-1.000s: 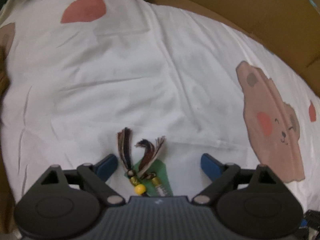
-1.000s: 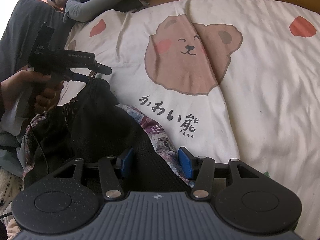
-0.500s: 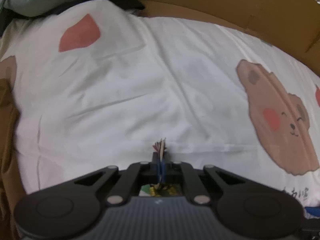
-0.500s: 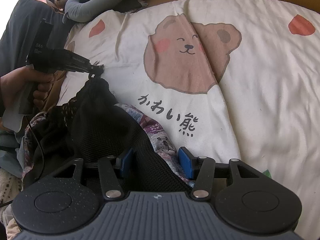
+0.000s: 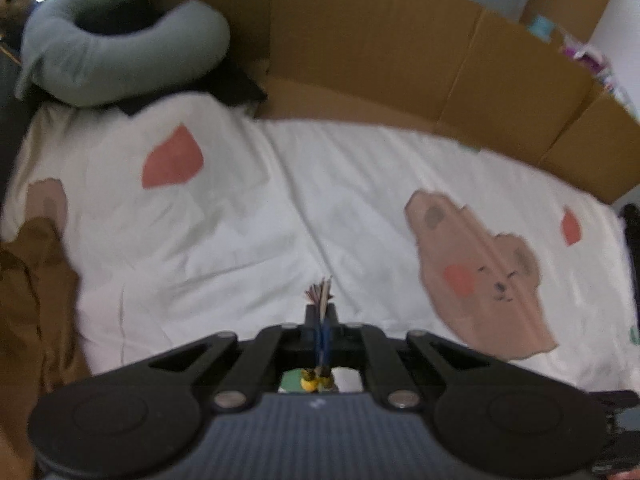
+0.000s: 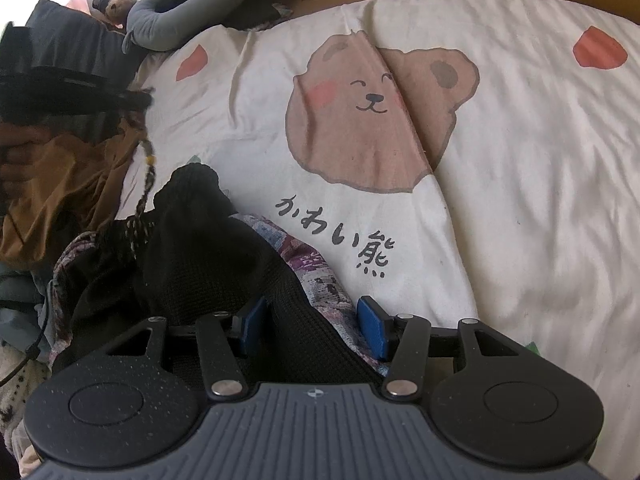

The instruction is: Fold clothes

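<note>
At the far left of my right-wrist view, my hand [image 6: 18, 160] grips the handle of my left claw [image 6: 144, 98], whose jaws are pinched fully together on the frayed tip of a braided, beaded drawstring cord [image 6: 146, 172]. The cord runs down taut from the claw to the heap of clothes below. From the left claw's own camera, the tassel of brown and cream threads [image 5: 320, 294] pokes out just past the closed blue pads, and a yellow bead [image 5: 307, 381] sits behind them; that picture is smeared, so I think there are two cord ends in the pinch but cannot be sure.

Beside the cord lies a crumpled mustard-brown garment [image 6: 68, 184], partly under my left hand. Next comes the black mesh knit garment [image 6: 208, 248], bunched up on the near-left part of the bed, with a purple-and-grey patterned fabric [image 6: 316, 268] showing along its right edge. My right claw [image 6: 312, 322] stands about half open, its blue pads [image 6: 372, 326] on either side of a ridge of the black mesh; the pads look clear of the cloth, not pressing it.

Everything rests on a white bedsheet printed with brown bear faces and red shapes [image 6: 520, 160], which stretches away to the right. At its far edge a grey U-shaped neck pillow [image 6: 188, 12] lies against brown cardboard [image 5: 360, 40].
</note>
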Demonstrator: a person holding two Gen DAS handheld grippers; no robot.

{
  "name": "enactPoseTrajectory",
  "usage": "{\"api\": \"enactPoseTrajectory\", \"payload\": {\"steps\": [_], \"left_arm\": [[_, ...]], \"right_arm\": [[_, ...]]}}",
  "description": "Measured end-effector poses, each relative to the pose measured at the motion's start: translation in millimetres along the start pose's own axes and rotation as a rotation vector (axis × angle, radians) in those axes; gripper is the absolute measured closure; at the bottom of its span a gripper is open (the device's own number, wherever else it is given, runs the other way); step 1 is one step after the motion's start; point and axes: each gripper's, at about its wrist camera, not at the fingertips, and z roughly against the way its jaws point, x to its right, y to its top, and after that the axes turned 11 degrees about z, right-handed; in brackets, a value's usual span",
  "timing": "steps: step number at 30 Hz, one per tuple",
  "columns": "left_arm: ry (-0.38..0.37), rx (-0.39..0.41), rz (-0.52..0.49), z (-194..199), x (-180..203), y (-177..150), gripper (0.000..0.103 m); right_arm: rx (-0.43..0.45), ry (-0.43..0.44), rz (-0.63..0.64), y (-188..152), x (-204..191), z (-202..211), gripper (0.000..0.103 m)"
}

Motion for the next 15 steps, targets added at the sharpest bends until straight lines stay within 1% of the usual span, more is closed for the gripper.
{"api": "enactPoseTrajectory", "payload": {"steps": [6, 8, 13, 15], "left_arm": [[-0.064, 0.034, -0.007, 56, 6, -16, 0.102], [-0.086, 0.033, 0.014, 75, 4, -24, 0.102], [-0.12, 0.019, 0.014, 119, 1, -50, 0.102], [-0.124, 0.012, 0.014, 129, 0, -61, 0.102]], "right_arm": [[0.009, -0.003, -0.004, 2, 1, 3, 0.046], [0.016, -0.003, -0.009, 4, 2, 5, 0.046], [0.017, -0.001, -0.005, 6, 2, 4, 0.046], [0.018, 0.0, 0.0, 7, 1, 4, 0.046]]}}
